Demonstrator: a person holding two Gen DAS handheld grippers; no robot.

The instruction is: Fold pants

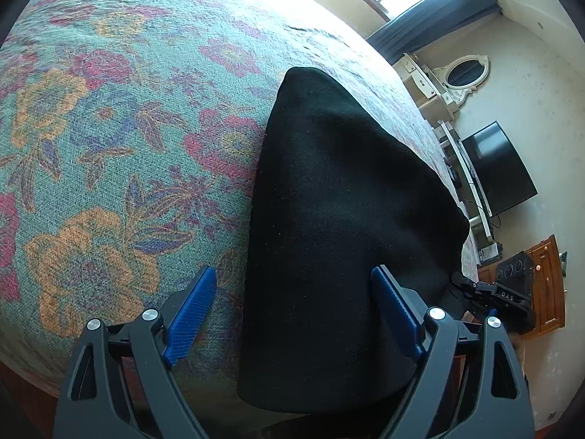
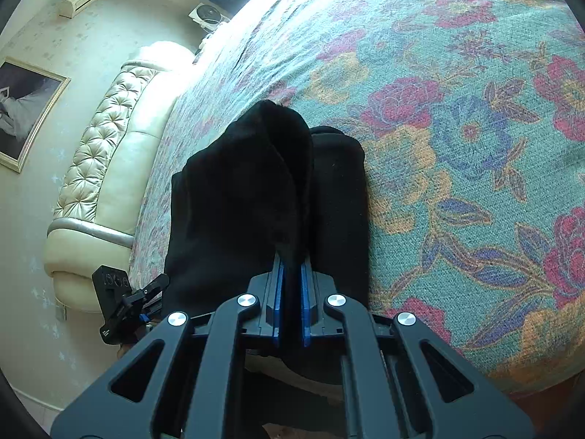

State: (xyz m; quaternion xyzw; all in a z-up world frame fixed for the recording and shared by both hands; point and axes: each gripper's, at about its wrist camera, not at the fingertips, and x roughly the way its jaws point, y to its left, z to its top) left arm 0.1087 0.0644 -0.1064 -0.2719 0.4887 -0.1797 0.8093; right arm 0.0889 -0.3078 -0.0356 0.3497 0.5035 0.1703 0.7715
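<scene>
Black pants [image 1: 340, 197] lie in a long strip on the floral bedspread [image 1: 109, 128], reaching away from the near bed edge. My left gripper [image 1: 292, 285] is open, its blue pads either side of the pants' left border, holding nothing. In the right wrist view the pants [image 2: 237, 190] are bunched and lifted into a ridge. My right gripper [image 2: 291, 259] is shut on a fold of the black fabric, which rises from between the blue pads [image 2: 278, 292]. The other gripper shows at the lower left [image 2: 124, 303] beside the pants.
The bedspread [image 2: 457, 146] spreads wide to the right of the pants. A cream tufted headboard [image 2: 109, 168] stands at the left. A television [image 1: 497, 168], white dresser with mirror [image 1: 460, 73] and wooden cabinet [image 1: 548, 281] stand beyond the bed.
</scene>
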